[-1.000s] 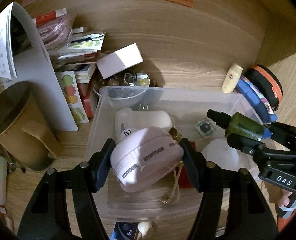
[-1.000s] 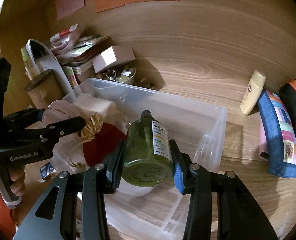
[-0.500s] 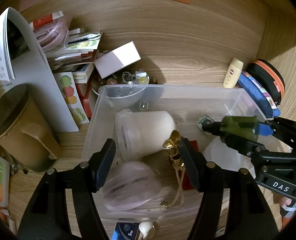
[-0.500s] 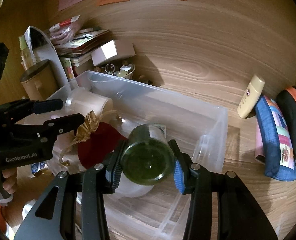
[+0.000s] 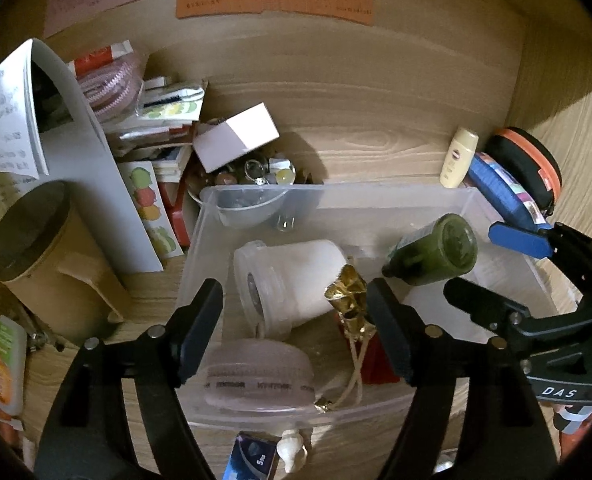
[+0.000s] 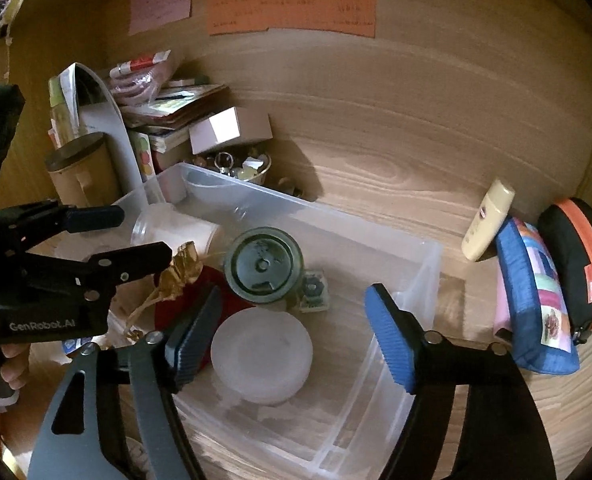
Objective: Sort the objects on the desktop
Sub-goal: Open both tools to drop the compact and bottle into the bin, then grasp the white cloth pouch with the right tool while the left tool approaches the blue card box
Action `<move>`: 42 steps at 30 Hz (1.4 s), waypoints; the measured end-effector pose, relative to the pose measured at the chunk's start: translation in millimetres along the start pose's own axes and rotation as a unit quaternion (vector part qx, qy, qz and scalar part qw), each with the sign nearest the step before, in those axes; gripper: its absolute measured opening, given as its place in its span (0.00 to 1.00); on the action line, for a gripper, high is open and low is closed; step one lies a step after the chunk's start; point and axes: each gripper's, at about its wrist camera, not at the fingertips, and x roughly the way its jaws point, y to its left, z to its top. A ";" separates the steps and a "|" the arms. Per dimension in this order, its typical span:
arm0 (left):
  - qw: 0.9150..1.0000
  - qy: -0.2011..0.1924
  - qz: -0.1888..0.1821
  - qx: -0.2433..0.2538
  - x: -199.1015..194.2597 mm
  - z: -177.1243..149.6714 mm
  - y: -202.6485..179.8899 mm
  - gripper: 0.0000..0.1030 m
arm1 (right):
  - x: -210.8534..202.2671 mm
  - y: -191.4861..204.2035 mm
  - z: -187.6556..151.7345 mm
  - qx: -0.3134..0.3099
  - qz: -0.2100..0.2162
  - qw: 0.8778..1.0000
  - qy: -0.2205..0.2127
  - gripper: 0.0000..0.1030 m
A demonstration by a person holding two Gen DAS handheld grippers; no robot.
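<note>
Left wrist view: the left claw [image 5: 296,328] hangs over the clear bin [image 5: 507,216] on the tabletop [image 5: 375,128]. Its jaws are opening and hold nothing. The pink case [image 5: 256,376] lies in the bin at 6 o'clock, under the claw. The white jar [image 5: 288,280] lies just above it. The right claw [image 6: 292,332] is opening too, and is empty. The green bottle [image 6: 262,266] lies in the bin at its 12 o'clock, free of the pads. A round lid [image 6: 262,354] lies between its jaws, lower down.
</note>
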 end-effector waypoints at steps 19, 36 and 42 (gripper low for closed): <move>0.999 -0.038 0.021 -0.012 -60.1 -3.2 11.6 0.96 | -48.8 15.4 0.9 -0.022 -0.019 0.998 -0.049 0.94; 0.999 -0.005 0.038 -0.027 -78.7 -49.0 44.2 0.97 | -98.0 44.0 -34.8 -0.050 0.025 0.996 -0.066 0.99; 0.998 0.019 0.053 -0.029 -76.9 -70.6 53.2 0.97 | -88.1 68.8 -60.7 -0.091 0.063 0.993 -0.031 0.99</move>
